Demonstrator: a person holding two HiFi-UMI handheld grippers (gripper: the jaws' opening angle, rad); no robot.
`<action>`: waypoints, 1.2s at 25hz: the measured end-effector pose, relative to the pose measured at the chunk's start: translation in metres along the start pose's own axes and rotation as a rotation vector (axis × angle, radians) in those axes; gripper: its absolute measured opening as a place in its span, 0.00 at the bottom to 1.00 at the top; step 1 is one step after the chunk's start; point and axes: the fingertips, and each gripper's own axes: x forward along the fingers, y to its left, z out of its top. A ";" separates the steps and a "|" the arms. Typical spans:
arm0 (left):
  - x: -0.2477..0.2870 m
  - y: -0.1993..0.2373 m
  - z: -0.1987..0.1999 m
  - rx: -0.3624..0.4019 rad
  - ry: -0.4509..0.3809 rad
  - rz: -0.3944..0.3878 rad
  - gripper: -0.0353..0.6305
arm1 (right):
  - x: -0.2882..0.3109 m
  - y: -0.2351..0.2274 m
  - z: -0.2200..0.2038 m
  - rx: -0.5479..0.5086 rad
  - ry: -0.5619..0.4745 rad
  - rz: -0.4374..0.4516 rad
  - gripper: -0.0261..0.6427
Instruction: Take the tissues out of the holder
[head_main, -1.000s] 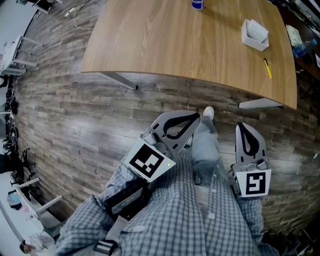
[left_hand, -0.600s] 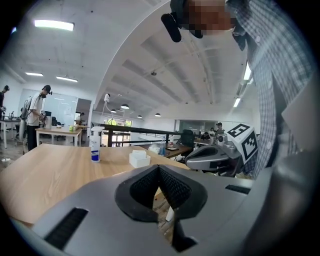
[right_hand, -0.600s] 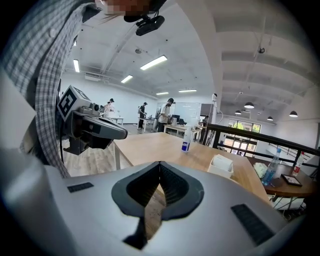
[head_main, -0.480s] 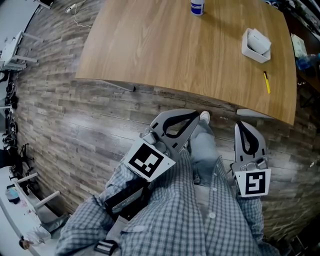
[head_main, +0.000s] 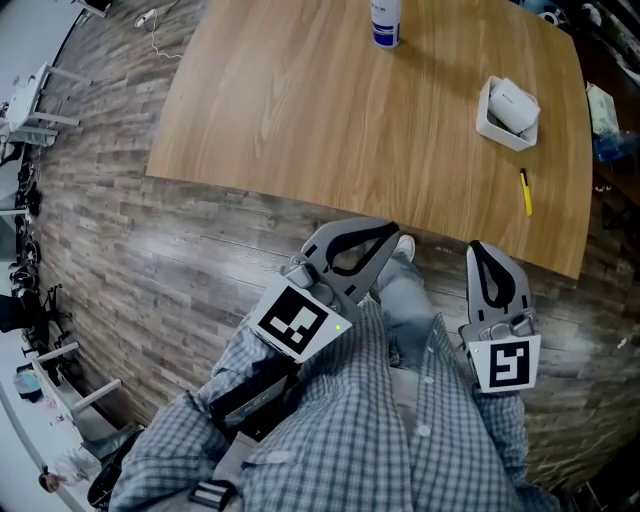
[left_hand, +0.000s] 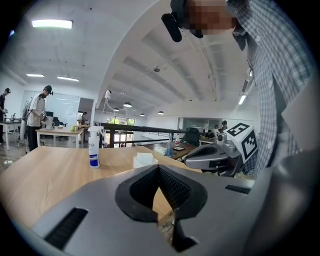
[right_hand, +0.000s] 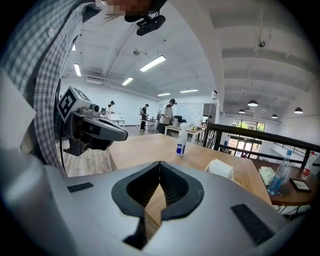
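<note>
Nearest is a checked cloth shirt (head_main: 350, 440), with both grippers held low in front of it. The left gripper (head_main: 388, 238) has its ribbed dark pads together at the tip, leaving only the rounded hollow behind them, and nothing sits in it; its marker cube (head_main: 300, 322) faces up. The right gripper (head_main: 481, 252) is likewise closed and empty, grey smooth shell, black grooved pads touching. Between them a leg in blue denim (head_main: 405, 300) ends in a pale shoe (head_main: 404, 246) on a floor (head_main: 150, 250) of grey, weathered-looking planks. Beyond stands a light wooden table (head_main: 300, 100) with a smooth grain and rounded edge. On its right part lies a thin yellow pen (head_main: 525, 192); farther back, well apart from both grippers, is the holder (head_main: 497, 127), a white square-walled box, with the tissues (head_main: 515, 103) as a white folded wad inside it, rising above the rim. At the far edge stands a white bottle (head_main: 385, 22) with a blue label; its contents cannot be made out.
</note>
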 end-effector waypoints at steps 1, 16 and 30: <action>0.005 0.002 0.002 0.001 -0.001 0.002 0.06 | 0.002 -0.006 0.001 -0.003 -0.003 0.001 0.06; 0.061 0.035 0.043 0.004 -0.048 0.077 0.06 | 0.038 -0.089 0.030 -0.057 -0.059 0.004 0.06; 0.087 0.042 0.053 0.016 -0.050 0.108 0.06 | 0.042 -0.169 0.010 -0.127 0.039 -0.091 0.06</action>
